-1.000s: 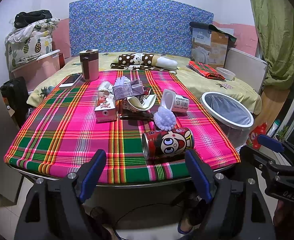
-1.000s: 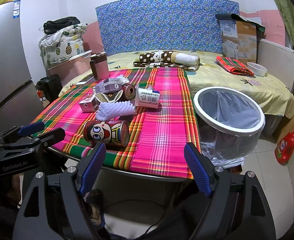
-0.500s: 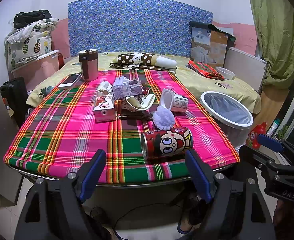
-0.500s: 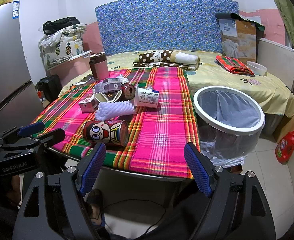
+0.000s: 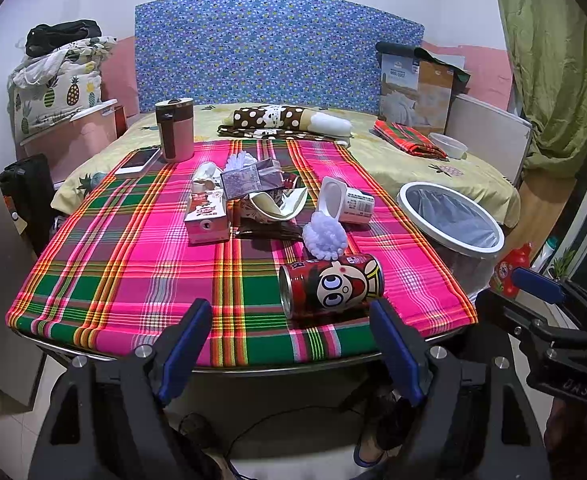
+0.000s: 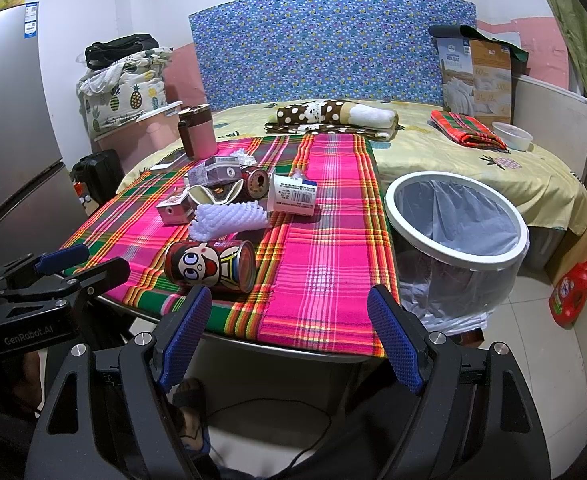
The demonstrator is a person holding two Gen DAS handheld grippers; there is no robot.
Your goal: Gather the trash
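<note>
My left tool (image 5: 291, 344) hangs in front of the near edge of the worktop (image 5: 105, 276), its blue pads spread wide apart with nothing between them. My right tool (image 6: 289, 336) sits the same way off the near right corner, pads wide apart and empty; from each camera I can see the other tool off to the side. The trash lies in a loose cluster on the plaid cloth. Nearest me is a red cartoon-face can (image 5: 331, 285) on its side, close to the near edge. Just behind it and touching it is a white foam fruit net (image 5: 324, 235). Behind that lies a tipped white yogurt cup (image 5: 347, 202), its open mouth towards my left camera. To the left of the cup are a torn cream wrapper (image 5: 271, 206), a small pink milk carton (image 5: 206, 216) and, further back, a grey printed packet (image 5: 249, 179). From the right camera I also make out a second dark can (image 6: 255, 184) lying behind the wrapper. A pink tumbler (image 5: 174, 130) and a phone (image 5: 138, 162) stand at the far left of the cloth, well apart from the trash. The white-rimmed bin (image 6: 457, 228) with its clear liner stands on the floor just beside the worktop's right edge.
</note>
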